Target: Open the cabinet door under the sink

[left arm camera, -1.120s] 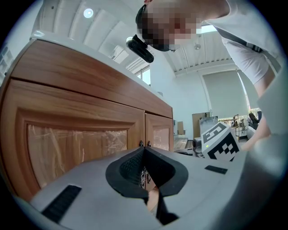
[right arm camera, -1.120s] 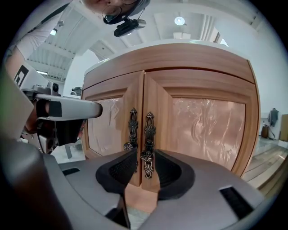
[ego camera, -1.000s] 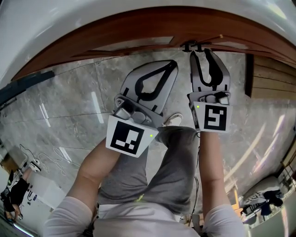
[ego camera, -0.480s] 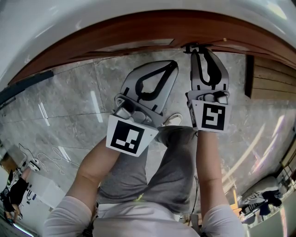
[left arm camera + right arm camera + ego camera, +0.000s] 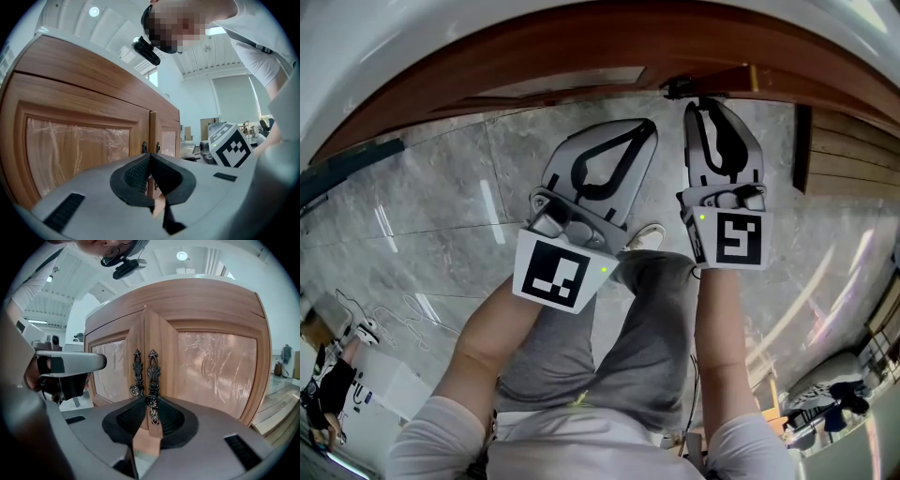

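Observation:
The curved wooden cabinet (image 5: 534,66) stands under the white sink rim (image 5: 412,37). Its two doors meet at a pair of dark ornate handles (image 5: 137,373). My right gripper (image 5: 150,401) is shut on the round knob of the right door's handle (image 5: 152,376), also at the top of the head view (image 5: 701,98). The right door (image 5: 211,366) stands slightly ajar, its edge proud of the left door (image 5: 110,371). My left gripper (image 5: 652,124) hangs shut and empty, a short way in front of the left door (image 5: 75,140), left of the right gripper.
Grey marble floor tiles (image 5: 422,206) lie below the cabinet. The person's grey-trousered legs and a shoe (image 5: 649,239) are under the grippers. Wooden planks (image 5: 848,155) lie at the right, and cables (image 5: 366,328) at the lower left.
The right gripper has drawn back a little with the handle, and the right door's edge has swung out from the cabinet front. The left gripper has barely moved.

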{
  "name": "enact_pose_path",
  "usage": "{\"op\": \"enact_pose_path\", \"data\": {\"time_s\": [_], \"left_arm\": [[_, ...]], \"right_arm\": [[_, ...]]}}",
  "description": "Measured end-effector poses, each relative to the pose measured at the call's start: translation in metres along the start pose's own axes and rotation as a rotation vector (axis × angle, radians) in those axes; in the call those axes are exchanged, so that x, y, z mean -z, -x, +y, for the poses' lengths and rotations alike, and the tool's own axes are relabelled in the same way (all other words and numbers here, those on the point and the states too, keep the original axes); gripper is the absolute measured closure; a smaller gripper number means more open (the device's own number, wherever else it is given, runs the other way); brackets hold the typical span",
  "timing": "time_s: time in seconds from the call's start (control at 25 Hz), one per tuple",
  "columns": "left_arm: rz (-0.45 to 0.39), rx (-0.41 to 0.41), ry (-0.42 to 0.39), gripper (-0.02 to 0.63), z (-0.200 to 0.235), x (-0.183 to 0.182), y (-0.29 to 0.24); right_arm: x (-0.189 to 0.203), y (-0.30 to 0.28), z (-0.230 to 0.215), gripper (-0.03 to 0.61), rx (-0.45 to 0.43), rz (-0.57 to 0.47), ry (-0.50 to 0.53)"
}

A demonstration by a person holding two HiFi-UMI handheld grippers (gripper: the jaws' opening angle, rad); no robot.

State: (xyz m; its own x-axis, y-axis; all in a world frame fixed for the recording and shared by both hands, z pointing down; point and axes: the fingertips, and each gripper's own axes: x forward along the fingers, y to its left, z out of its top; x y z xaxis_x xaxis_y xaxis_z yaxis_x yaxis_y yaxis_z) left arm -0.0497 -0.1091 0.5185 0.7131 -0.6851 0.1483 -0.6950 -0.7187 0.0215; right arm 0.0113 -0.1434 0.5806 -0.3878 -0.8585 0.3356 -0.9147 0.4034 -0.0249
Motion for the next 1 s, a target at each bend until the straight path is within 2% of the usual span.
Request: {"op": "enact_pose_path", "data": {"time_s": [0.4,0.64,0.84,1.0], "left_arm": [[0.026,0.009,0.018,0.607,-0.018,0.004,-0.007],[0.036,0.021,0.005,0.607,-0.036,0.015,-0.021],[0.008,-0.011,0.002,0.607,-0.029,0.017,-0.044],[0.01,0.003,-0.022,0.607,-0.032,0.016,-0.052]], "right_arm": [[0.013,0.023,-0.001,0.485,-0.026,0.074,-0.026],[0.006,0.039,0.001,0.485,-0.075,-0.009,-0.02],[0.012,0.046,-0.002,0.485,-0.09,-0.005,-0.025],[0.015,0.054,0.0,0.485,-0.107,-0.001,-0.018]]}}
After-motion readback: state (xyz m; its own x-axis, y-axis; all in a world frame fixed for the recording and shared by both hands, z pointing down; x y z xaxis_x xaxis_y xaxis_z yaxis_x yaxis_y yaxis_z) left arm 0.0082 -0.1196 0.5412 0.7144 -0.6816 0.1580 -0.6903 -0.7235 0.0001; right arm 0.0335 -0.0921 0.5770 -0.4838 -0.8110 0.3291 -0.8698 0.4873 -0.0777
